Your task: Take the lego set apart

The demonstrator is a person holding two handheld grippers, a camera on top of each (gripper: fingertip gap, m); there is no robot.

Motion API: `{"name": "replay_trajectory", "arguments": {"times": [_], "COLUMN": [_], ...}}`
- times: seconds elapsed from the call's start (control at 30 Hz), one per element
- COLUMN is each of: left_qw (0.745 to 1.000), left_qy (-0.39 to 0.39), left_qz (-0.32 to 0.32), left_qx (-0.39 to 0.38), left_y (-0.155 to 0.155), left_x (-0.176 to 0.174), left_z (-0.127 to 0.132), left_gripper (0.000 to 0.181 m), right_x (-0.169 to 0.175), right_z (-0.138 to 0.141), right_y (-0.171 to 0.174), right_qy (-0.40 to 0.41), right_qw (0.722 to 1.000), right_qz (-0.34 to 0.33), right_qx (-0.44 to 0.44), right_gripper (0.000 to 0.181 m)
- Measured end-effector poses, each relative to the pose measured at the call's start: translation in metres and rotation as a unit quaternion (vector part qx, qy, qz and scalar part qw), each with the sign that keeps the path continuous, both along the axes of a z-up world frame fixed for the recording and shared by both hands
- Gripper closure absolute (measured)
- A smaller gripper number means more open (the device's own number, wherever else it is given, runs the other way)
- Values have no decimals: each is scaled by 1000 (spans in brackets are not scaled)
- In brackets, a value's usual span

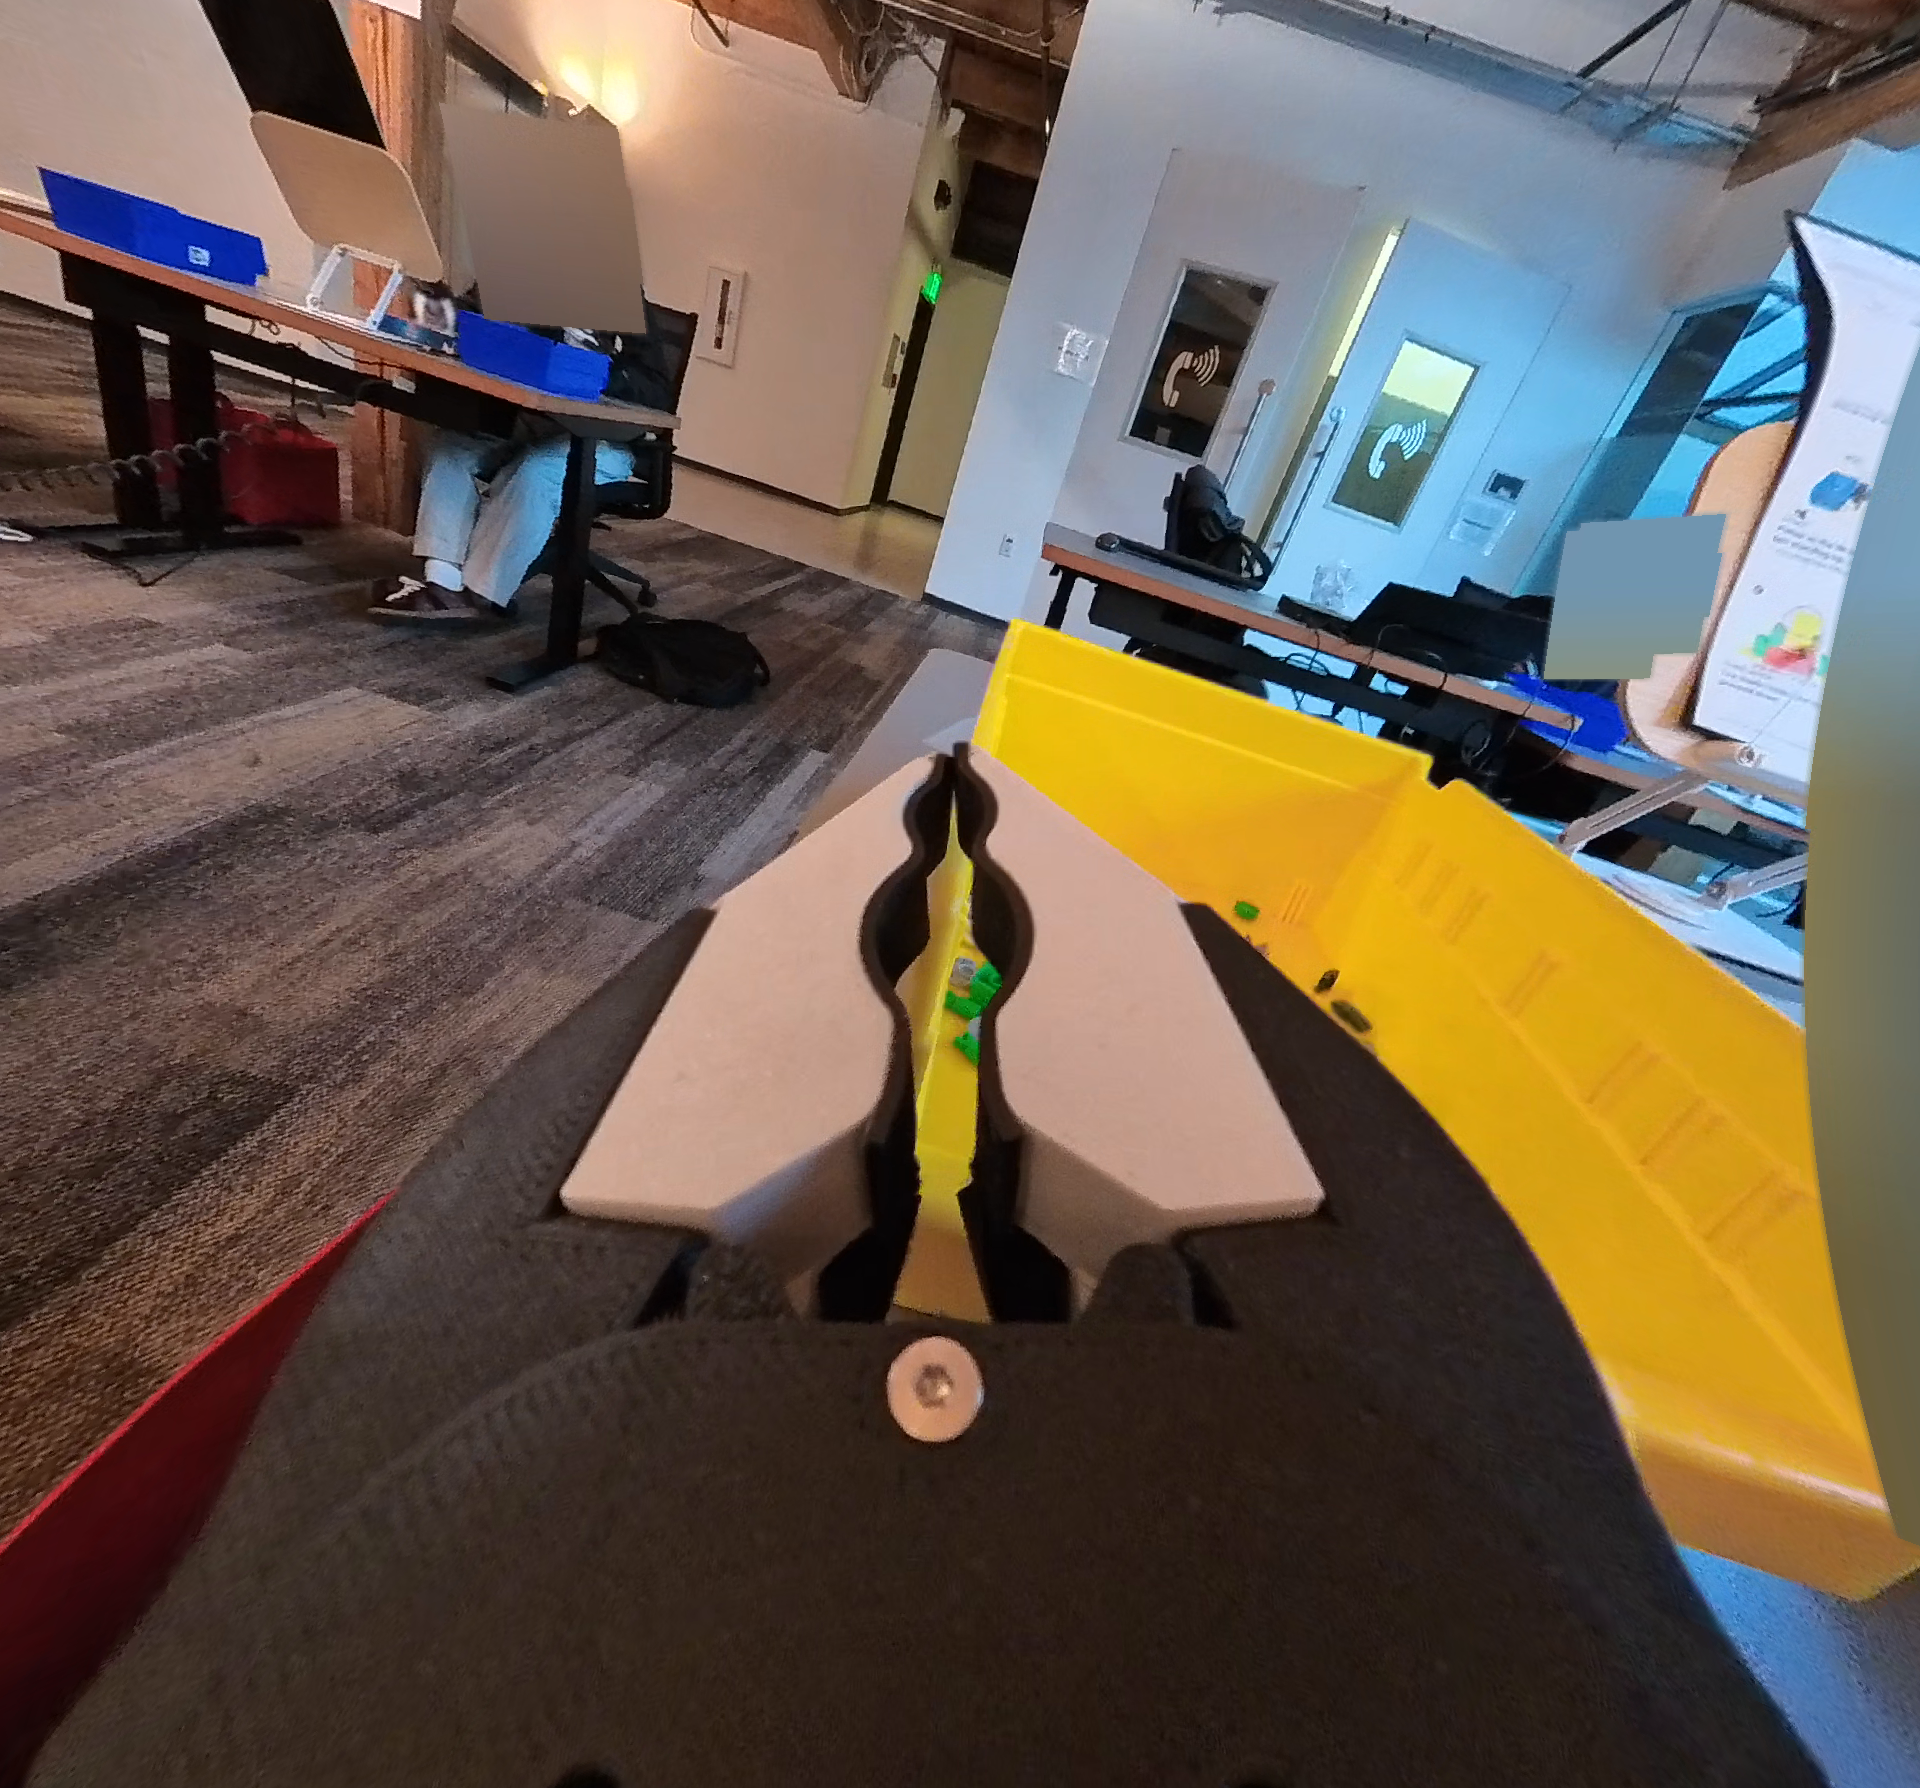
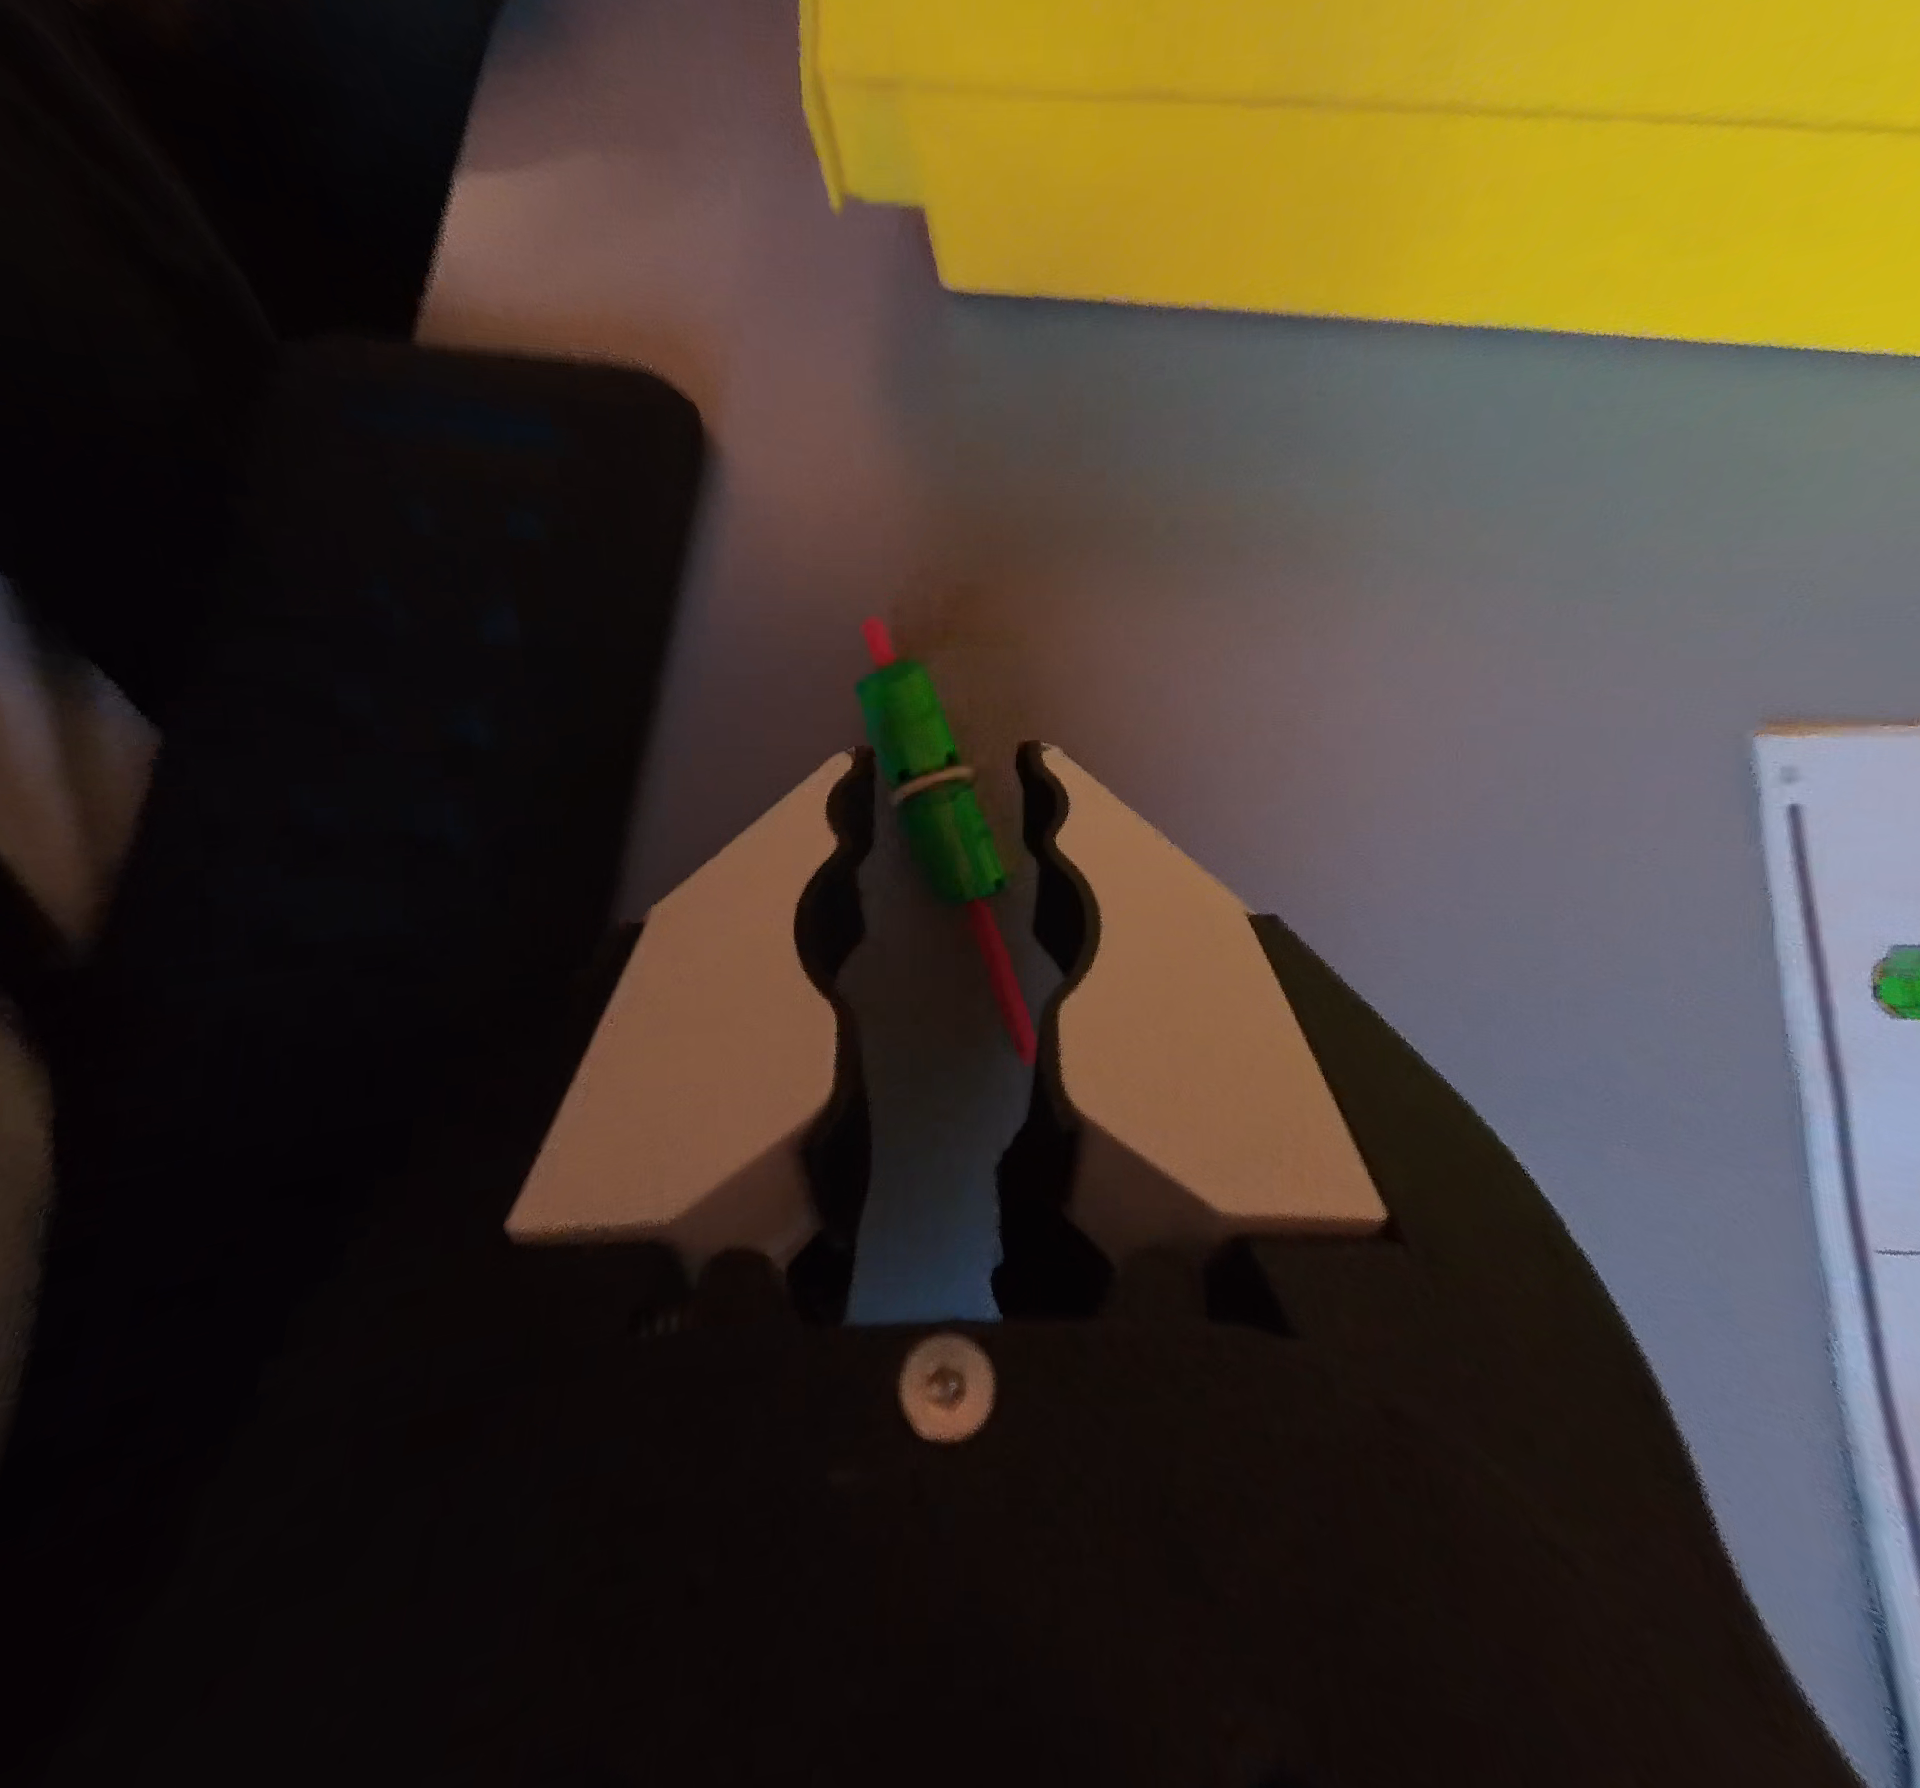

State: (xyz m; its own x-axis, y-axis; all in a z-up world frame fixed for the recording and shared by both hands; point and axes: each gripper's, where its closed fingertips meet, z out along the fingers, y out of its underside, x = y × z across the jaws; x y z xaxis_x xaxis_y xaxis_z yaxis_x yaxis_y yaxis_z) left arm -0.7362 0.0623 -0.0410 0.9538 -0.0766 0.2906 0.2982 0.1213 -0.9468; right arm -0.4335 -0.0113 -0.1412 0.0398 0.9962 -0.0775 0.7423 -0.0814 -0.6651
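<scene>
Grey and bare, the table (image 2: 1351, 595) fills the right wrist view, with a yellow bin (image 2: 1351, 97) at its far edge and a white sheet (image 2: 1849, 1115) at the right. Between the tips of the right tongs (image 2: 940, 751) lies what is left of the lego set (image 2: 930, 793) — two green sleeves on a thin red axle, a pale ring between them. These tongs stand parted with clear gaps on both sides of the piece, holding nothing. Likely the step in hand is the grasp; next they must close on a green sleeve so the axle can be drawn out.

From the left wrist view, the left tongs (image 1: 958, 751) are all but shut and seem empty, poised over the bin. Small green bits (image 1: 975, 995) and a few dark ones lie on its floor — apparently parts already removed.
</scene>
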Motion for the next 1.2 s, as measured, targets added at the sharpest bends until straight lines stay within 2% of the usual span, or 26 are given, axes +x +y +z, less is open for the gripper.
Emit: {"name": "replay_trajectory", "arguments": {"times": [0.13, 0.3, 0.37, 0.4, 0.5, 0.53, 0.63, 0.73, 0.83, 0.93, 1.0, 1.07, 1.2], "left_qw": [1000, 1000, 1000, 1000, 1000, 1000, 1000, 999, 999, 999, 999, 999, 999], "left_qy": [-22, -25, -22, -22, -22, -22, -22, -27, -27, -26, -28, -32, -35], "left_qz": [-7, -10, -10, -10, -13, -13, -14, -17, -19, -22, -23, -23, -22], "left_qx": [11, 12, 10, 9, 7, 7, 9, 12, 13, 11, 12, 14, 15], "left_y": [-2, -1, -1, 0, 1, 1, 0, 0, 0, 1, 1, 0, 0], "left_x": [-3, -3, -2, -2, -2, -2, -2, -3, -2, -2, -2, -3, -4], "left_z": [2, 2, 2, 1, 1, 1, 1, 2, 2, 2, 2, 2, 2], "left_gripper": [181, 181, 181, 181, 181, 181, 181, 181, 181, 181, 181, 181, 181], "right_x": [-17, -59, -84, -99, -133, -140, -145, -152, -146, -153, -146, -145, -149], "right_z": [41, 124, 142, 142, 104, 85, 31, 3, -11, -11, -16, -15, 7], "right_y": [20, 74, 89, 95, 113, 122, 152, 169, 175, 176, 160, 146, 167], "right_qy": [76, 182, 184, 165, 5, -62, -222, -266, -314, -315, -337, -334, -297], "right_qw": [997, 976, 976, 981, 996, 994, 969, 955, 939, 931, 921, 922, 932], "right_qz": [-15, -18, 13, 32, 83, 90, 100, 106, 109, 134, 170, 186, 140], "right_qx": [21, 115, 113, 96, 16, 8, 38, 78, 91, 127, 95, 66, 154], "right_gripper": [149, 149, 150, 152, 173, 181, 181, 181, 181, 181, 181, 181, 181]}}
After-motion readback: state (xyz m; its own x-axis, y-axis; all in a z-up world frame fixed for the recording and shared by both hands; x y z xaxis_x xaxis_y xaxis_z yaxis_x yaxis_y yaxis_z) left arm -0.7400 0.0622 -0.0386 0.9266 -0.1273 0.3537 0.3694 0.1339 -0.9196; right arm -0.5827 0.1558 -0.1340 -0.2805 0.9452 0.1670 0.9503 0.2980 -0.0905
